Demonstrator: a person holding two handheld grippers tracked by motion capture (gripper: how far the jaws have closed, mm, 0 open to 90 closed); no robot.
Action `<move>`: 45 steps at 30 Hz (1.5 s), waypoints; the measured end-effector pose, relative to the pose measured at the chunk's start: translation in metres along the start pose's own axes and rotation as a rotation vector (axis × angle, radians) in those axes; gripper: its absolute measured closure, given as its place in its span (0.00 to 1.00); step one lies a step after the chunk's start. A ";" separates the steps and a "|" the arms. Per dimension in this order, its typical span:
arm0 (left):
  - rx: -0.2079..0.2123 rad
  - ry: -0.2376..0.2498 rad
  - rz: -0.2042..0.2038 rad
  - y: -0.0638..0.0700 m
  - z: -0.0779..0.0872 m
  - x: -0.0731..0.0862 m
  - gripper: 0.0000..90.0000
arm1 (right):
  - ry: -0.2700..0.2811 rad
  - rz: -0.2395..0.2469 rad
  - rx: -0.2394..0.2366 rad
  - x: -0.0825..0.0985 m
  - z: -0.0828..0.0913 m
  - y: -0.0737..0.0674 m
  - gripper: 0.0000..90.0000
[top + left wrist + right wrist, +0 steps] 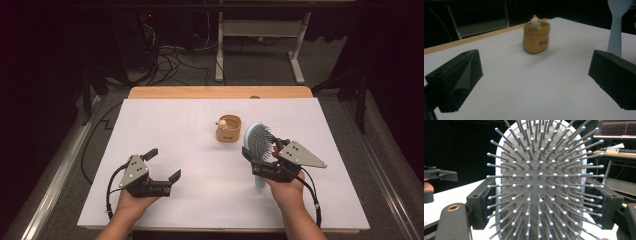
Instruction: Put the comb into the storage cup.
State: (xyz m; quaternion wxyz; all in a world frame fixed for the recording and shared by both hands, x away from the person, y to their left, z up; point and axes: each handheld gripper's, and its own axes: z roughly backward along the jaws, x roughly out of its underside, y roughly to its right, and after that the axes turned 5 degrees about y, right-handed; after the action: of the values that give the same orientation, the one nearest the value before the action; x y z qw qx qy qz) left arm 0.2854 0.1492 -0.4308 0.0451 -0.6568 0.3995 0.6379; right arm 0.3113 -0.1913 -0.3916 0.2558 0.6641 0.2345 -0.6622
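A light blue hairbrush (257, 136) stands upright at the table's right, bristles toward the camera. My right gripper (261, 150) is shut on it. In the right gripper view its jaws press both edges of the brush head (541, 170), and the right gripper (542, 203) sits low on that head. A tan sack-shaped pot (229, 129) with a small bear figure at its rim stands mid-table, just left of the brush. My left gripper (164, 163) hovers at the lower left, open, with nothing between its jaws. The left gripper (535, 72) faces the pot (536, 40), with the brush handle (615, 32) at the right.
The white table top (190, 125) has a wooden strip (220, 92) along its far edge. Beyond it stand the white legs of a desk (219, 45), with cables (167, 62) on the floor. The other gripper's jaw (441, 175) pokes in at the left of the right gripper view.
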 end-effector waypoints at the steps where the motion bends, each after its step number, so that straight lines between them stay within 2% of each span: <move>1: 0.001 -0.001 0.002 0.001 -0.002 -0.001 0.00 | 0.001 0.005 -0.001 0.000 -0.001 -0.001 0.23; 8: 0.027 0.002 0.016 0.011 -0.011 -0.004 0.00 | -0.006 0.028 -0.003 -0.002 -0.010 -0.007 0.23; 17: 0.051 0.016 0.042 0.020 -0.021 -0.006 0.00 | 0.003 0.085 -0.011 -0.006 -0.025 -0.018 0.23; 32: 0.089 0.012 0.044 0.039 -0.040 -0.009 0.00 | -0.010 0.093 -0.041 0.001 -0.042 -0.030 0.23; 45: 0.112 0.000 0.052 0.050 -0.050 -0.008 0.00 | -0.022 0.122 -0.055 0.007 -0.046 -0.043 0.23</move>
State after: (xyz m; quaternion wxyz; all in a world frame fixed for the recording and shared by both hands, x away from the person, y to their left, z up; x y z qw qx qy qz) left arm 0.2973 0.0908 -0.3921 0.0653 -0.6427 0.4515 0.6155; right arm 0.3187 -0.1293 -0.3998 0.3164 0.6627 0.2088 -0.6459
